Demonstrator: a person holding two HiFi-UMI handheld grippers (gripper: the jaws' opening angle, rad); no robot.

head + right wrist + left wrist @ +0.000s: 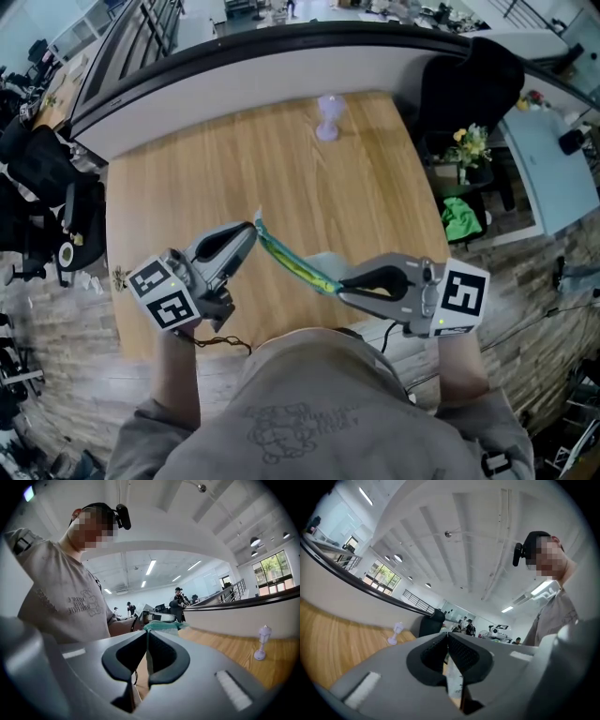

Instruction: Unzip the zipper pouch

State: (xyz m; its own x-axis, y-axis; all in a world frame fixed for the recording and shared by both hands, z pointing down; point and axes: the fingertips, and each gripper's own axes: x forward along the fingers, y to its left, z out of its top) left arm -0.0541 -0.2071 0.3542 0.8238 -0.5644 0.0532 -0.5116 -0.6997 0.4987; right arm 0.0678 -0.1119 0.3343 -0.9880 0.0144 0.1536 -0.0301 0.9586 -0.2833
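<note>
Head view: we hold the zipper pouch (292,262) stretched between two grippers above a wooden table (187,187).

Seen from above, the pouch shows edge-on as a teal and yellow strip, slanting from the tips of the left gripper (251,231) to the tips of the right gripper (339,284), near our chest. In the left gripper view, the left gripper (448,634) has its jaws pressed together on a thin pale part of the pouch (453,681); we cannot tell which part. In the right gripper view, the right gripper (147,632) likewise pinches an edge of the pouch, with teal fabric (161,626) bunched just past its tips. A small lilac ornament (328,117) stands upright at the table's far edge, well apart from both grippers.
</note>
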